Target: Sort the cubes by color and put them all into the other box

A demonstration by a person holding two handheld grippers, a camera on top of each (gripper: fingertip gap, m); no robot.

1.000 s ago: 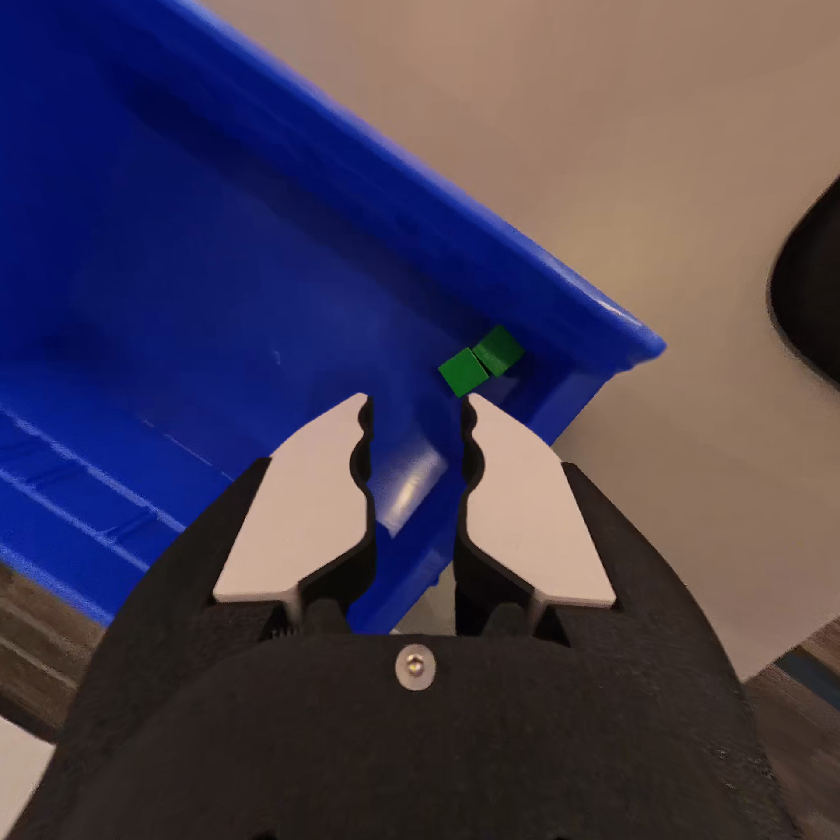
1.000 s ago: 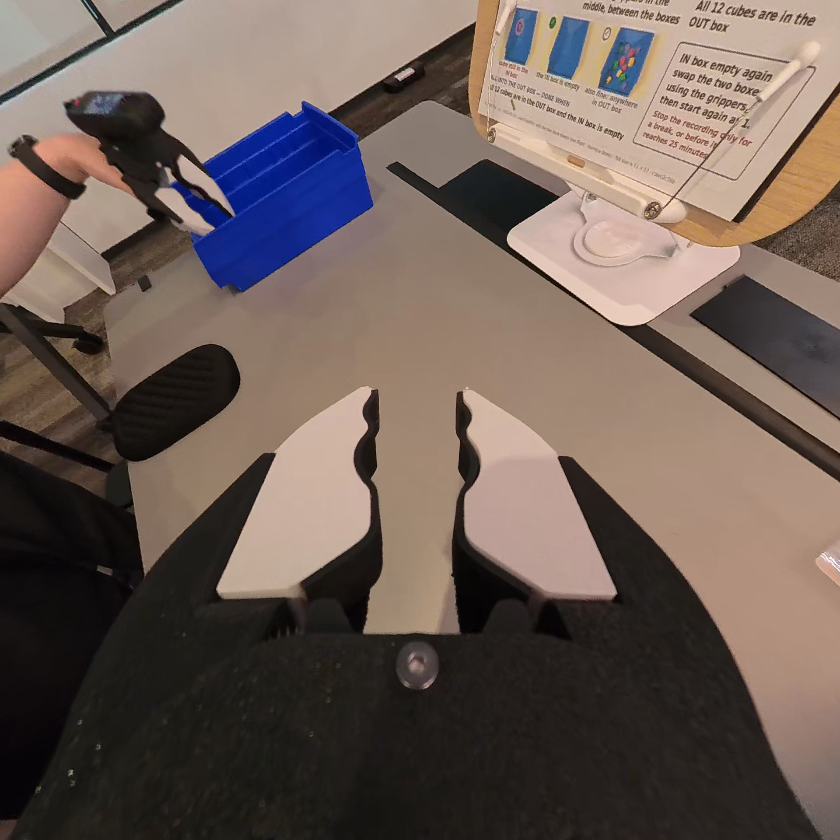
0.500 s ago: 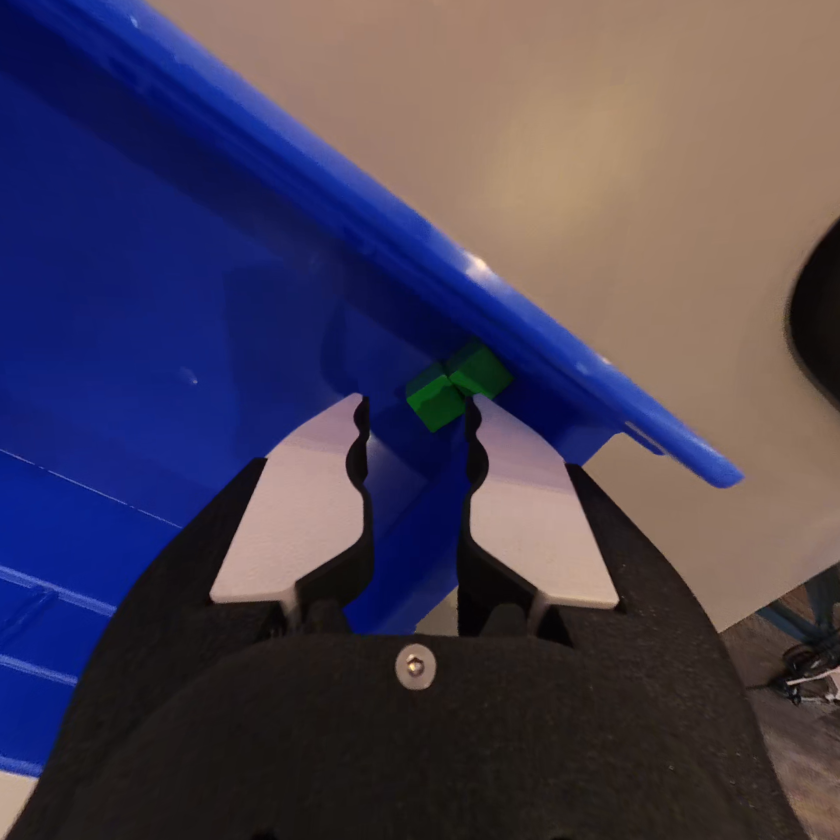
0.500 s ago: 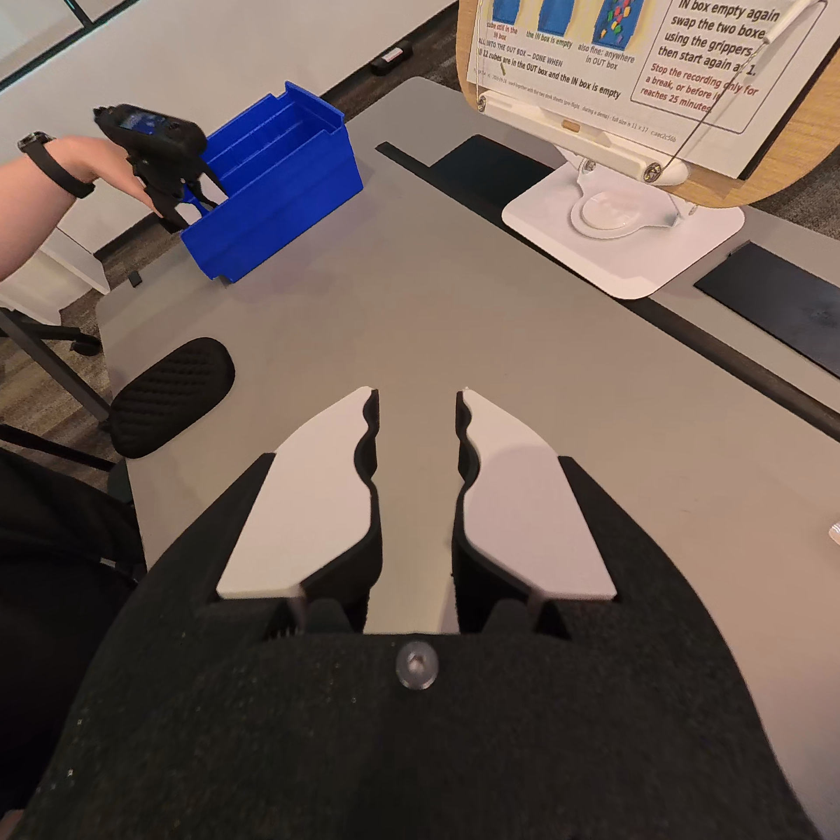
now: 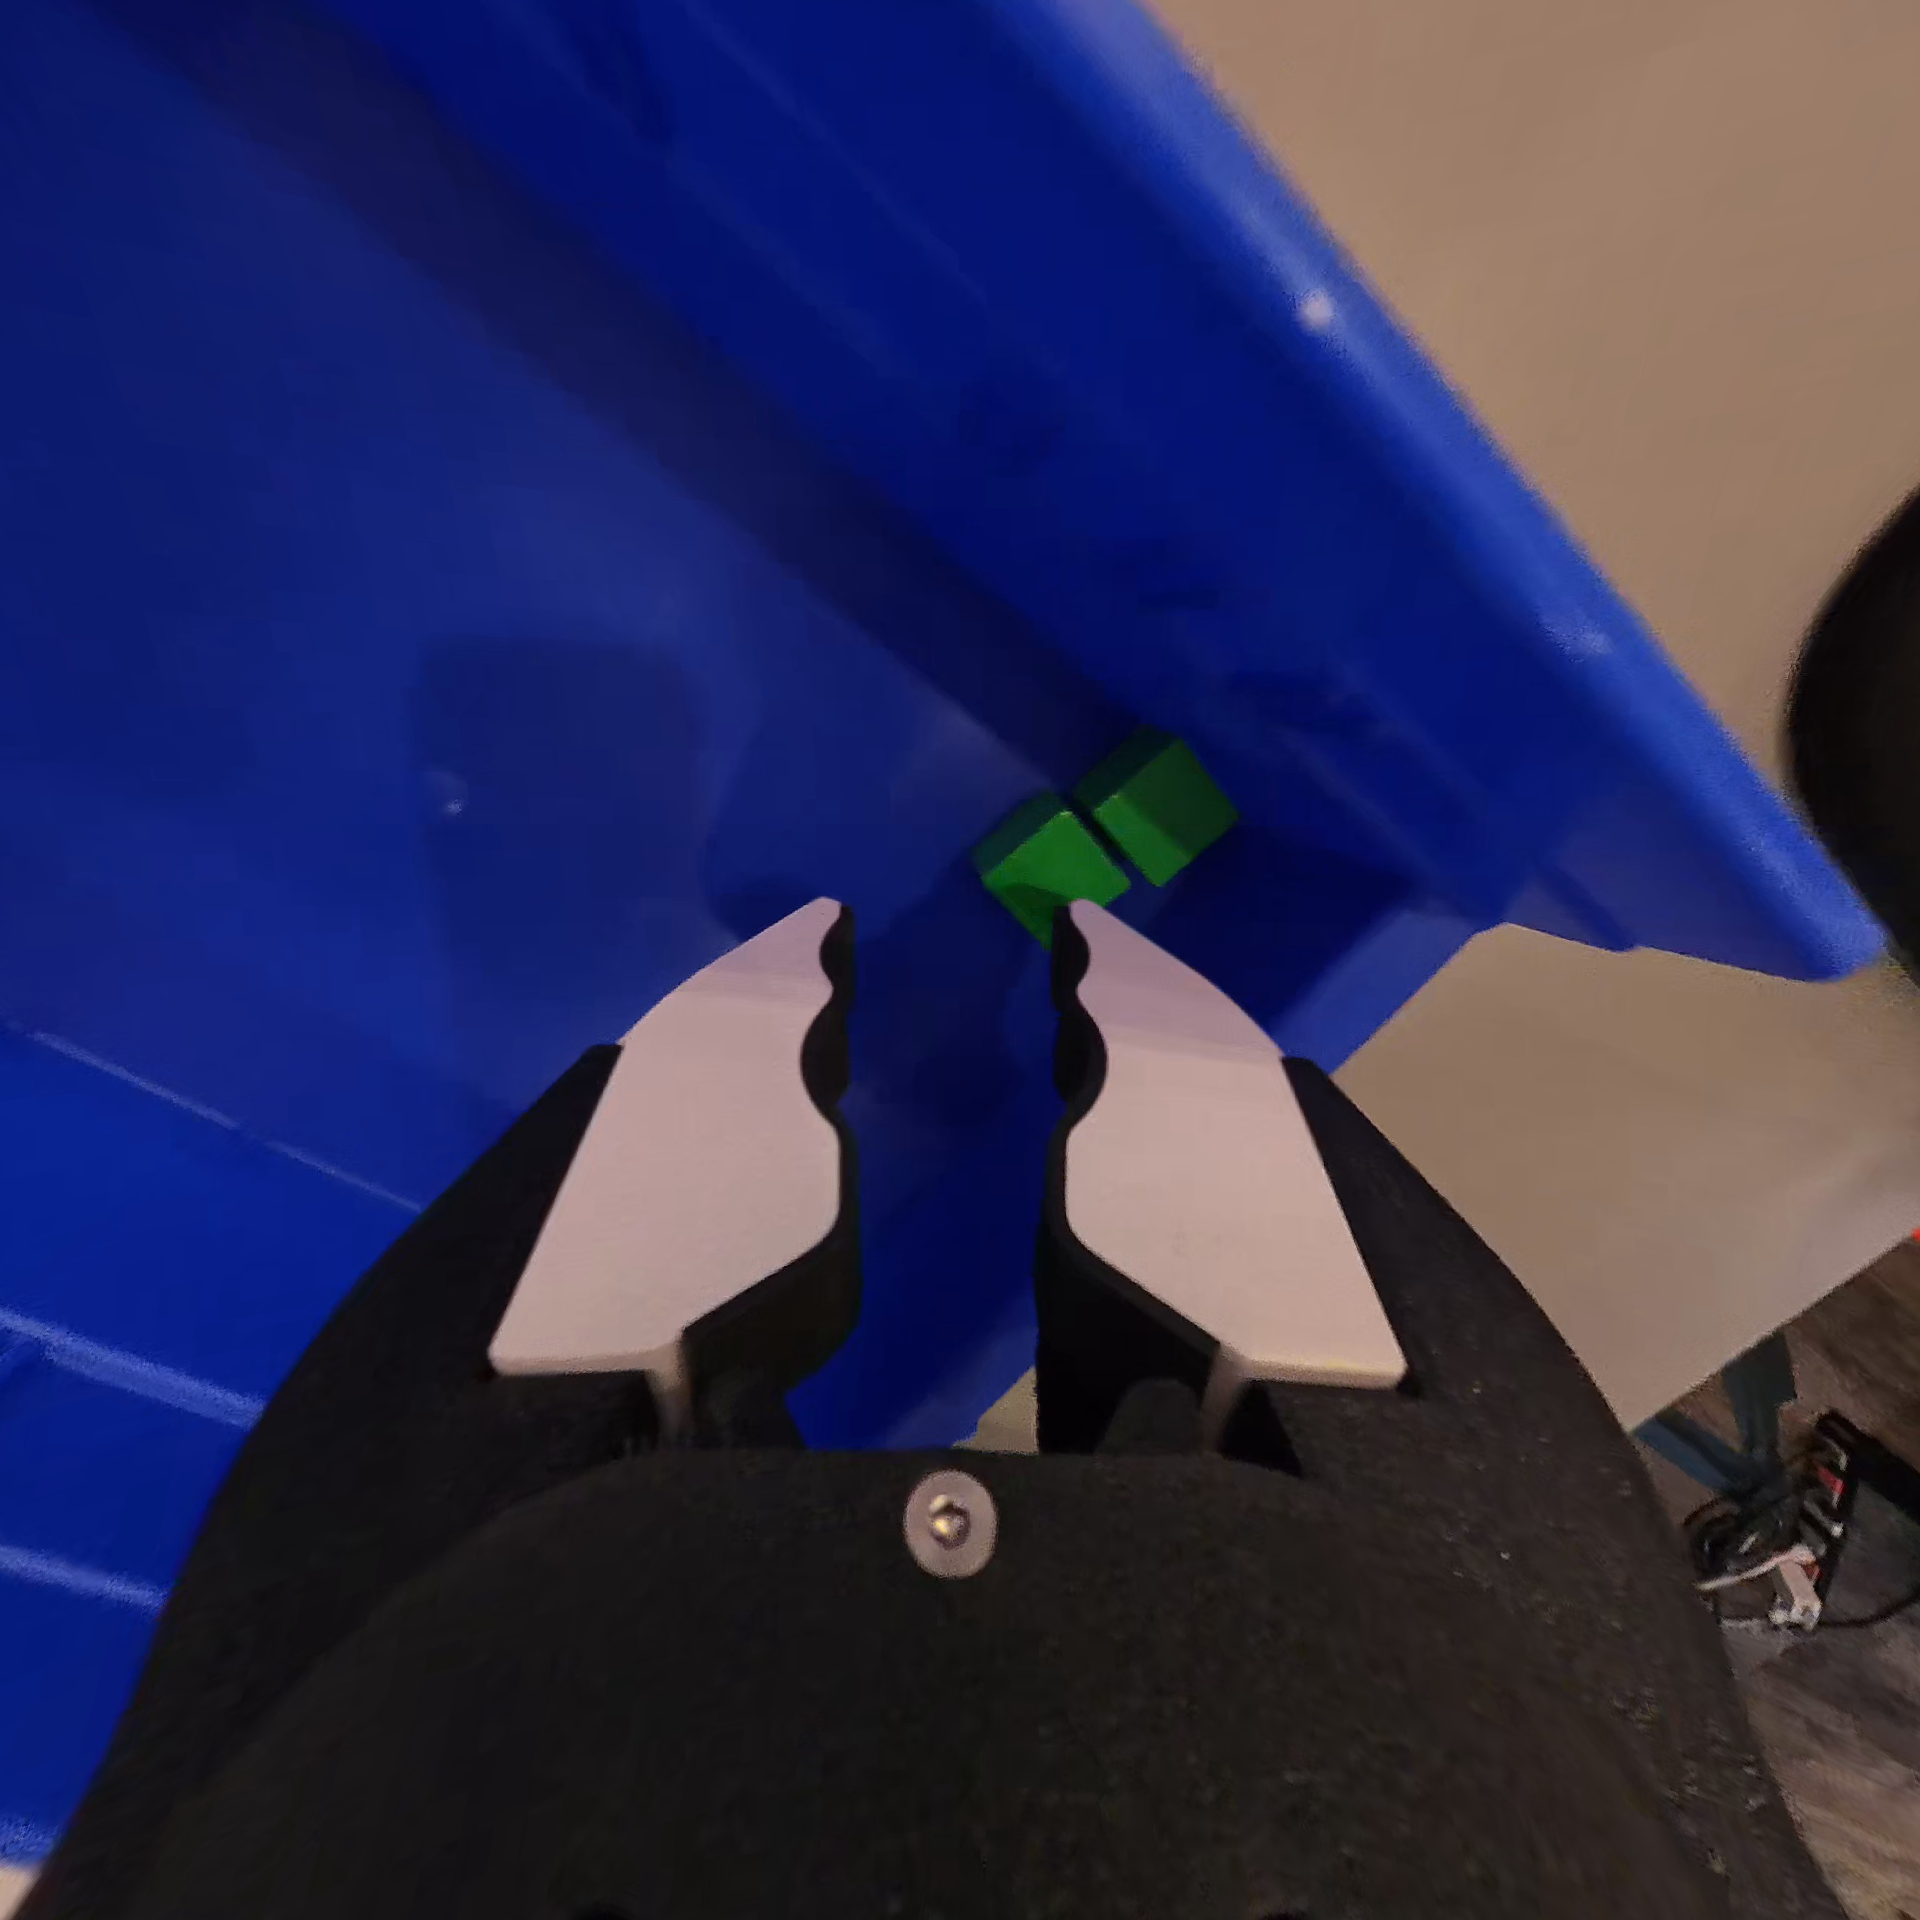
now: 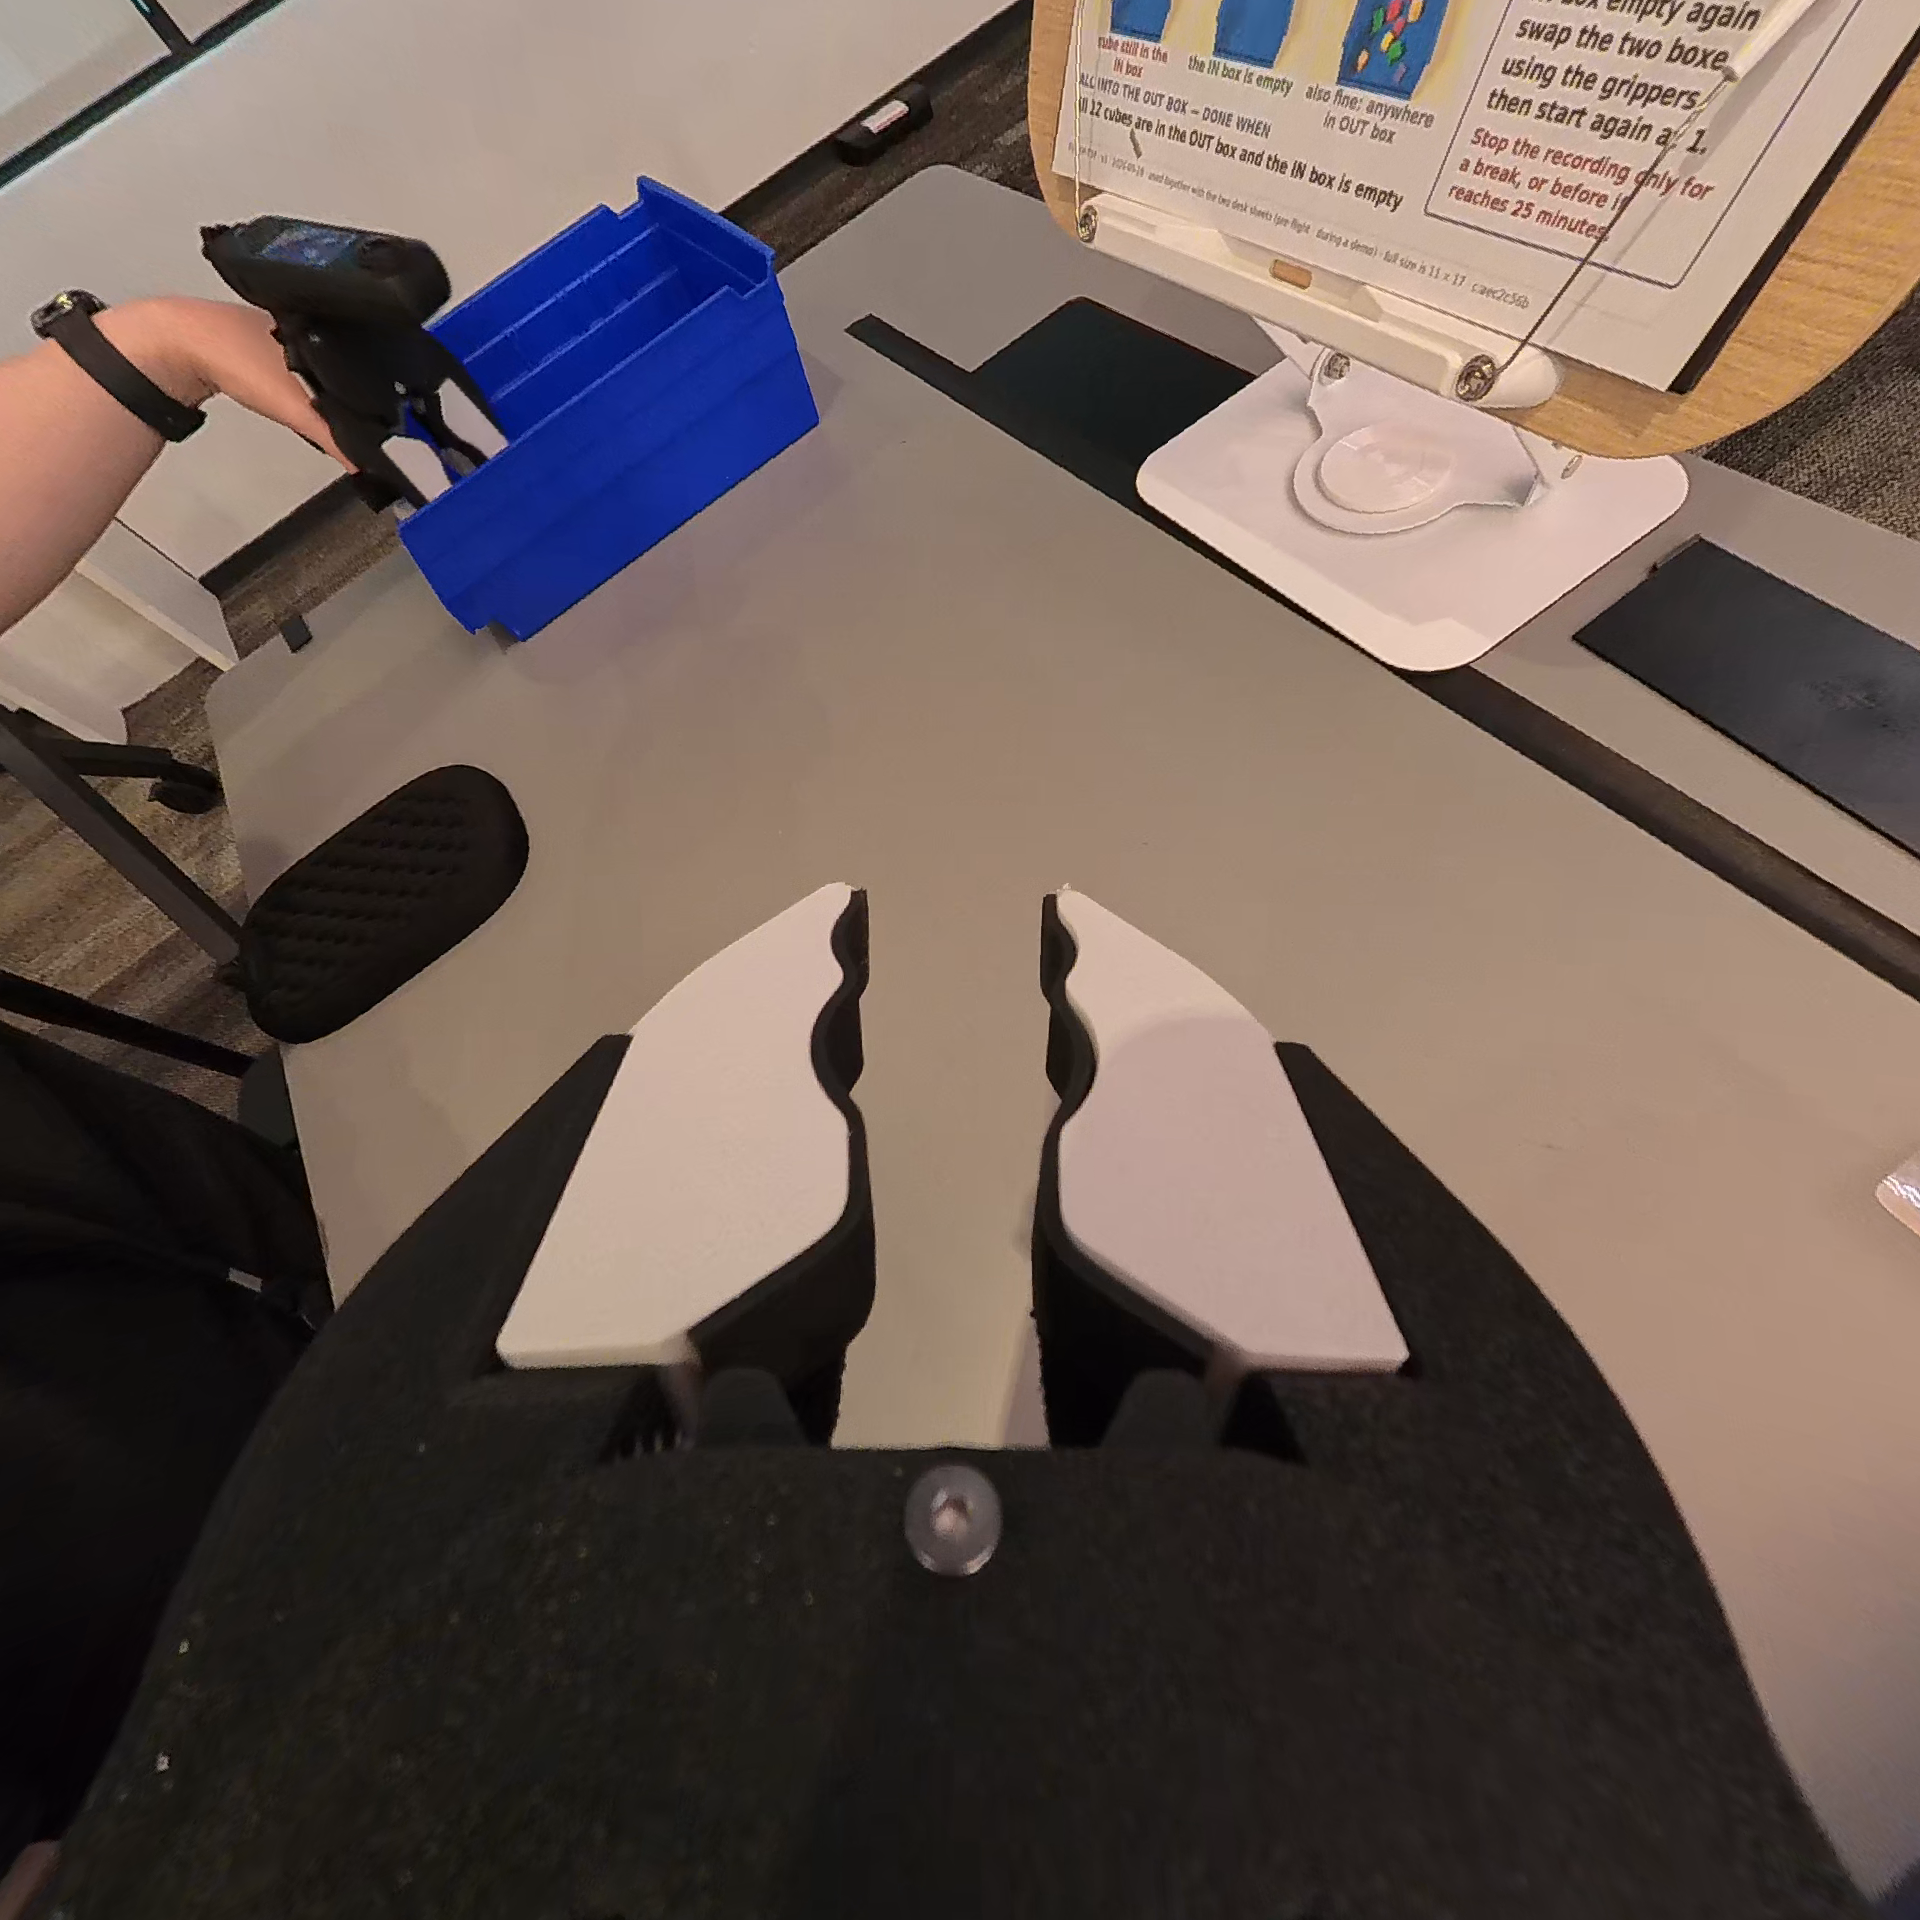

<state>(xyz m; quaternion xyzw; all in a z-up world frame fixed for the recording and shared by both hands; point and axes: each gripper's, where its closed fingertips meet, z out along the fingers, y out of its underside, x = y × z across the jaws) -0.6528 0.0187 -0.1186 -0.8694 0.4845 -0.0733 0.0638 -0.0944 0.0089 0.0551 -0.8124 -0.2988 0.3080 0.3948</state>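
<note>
In the left wrist view, two green cubes lie side by side in a corner of a blue box (image 5: 1455,644): the near one (image 5: 1049,857) and the far one (image 5: 1158,805). My left gripper (image 5: 951,914) is open and empty inside the box, its right fingertip just in front of the near cube. The right wrist view shows the same blue box (image 6: 623,416) at the far left of the grey table (image 6: 1039,748), with the left gripper (image 6: 431,462) reaching into its near end. My right gripper (image 6: 954,899) is open and empty above the table's middle.
A white stand (image 6: 1413,520) holding an instruction board (image 6: 1455,156) sits at the far right of the table. A black padded armrest (image 6: 384,904) lies at the table's left edge. A dark mat (image 6: 1766,665) lies at right. A person's forearm (image 6: 94,416) holds the left gripper.
My left gripper has gone deeper into the blue box toward the two green cubes, still open. The right gripper has shifted slightly and stays open above the table.
</note>
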